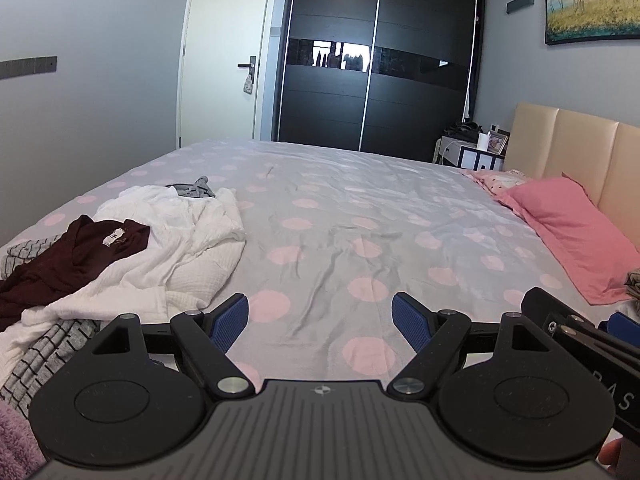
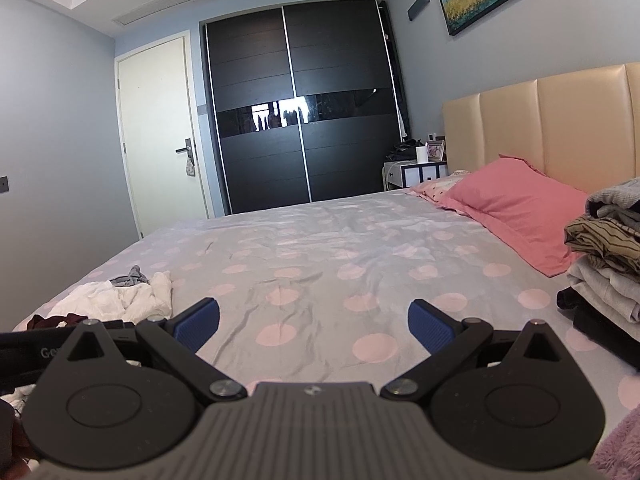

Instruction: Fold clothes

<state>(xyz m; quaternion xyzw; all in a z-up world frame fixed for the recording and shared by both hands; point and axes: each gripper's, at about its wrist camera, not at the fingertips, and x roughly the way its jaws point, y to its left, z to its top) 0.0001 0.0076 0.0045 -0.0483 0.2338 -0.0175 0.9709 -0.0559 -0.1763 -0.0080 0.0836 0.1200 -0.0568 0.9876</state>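
A loose heap of clothes lies on the left of the bed: a white textured garment [image 1: 176,248], a dark maroon top [image 1: 72,260] on it, a grey checked piece [image 1: 44,364] below and a small grey item [image 1: 196,189] at the far end. The right wrist view shows the white garment [image 2: 120,298] at far left. My left gripper [image 1: 320,312] is open above bare sheet, just right of the heap, nothing between its blue pads. My right gripper [image 2: 314,322] is open over the sheet too, empty. A stack of folded clothes [image 2: 608,256] sits at the right.
The bed's grey sheet with pink dots [image 1: 340,208] stretches ahead. A pink pillow [image 1: 568,232] lies against the beige headboard [image 2: 560,128]. Beyond stand a dark wardrobe [image 1: 376,60], a white door [image 1: 224,52] and a bedside table [image 1: 472,152]. The other gripper's body [image 1: 584,332] shows at right.
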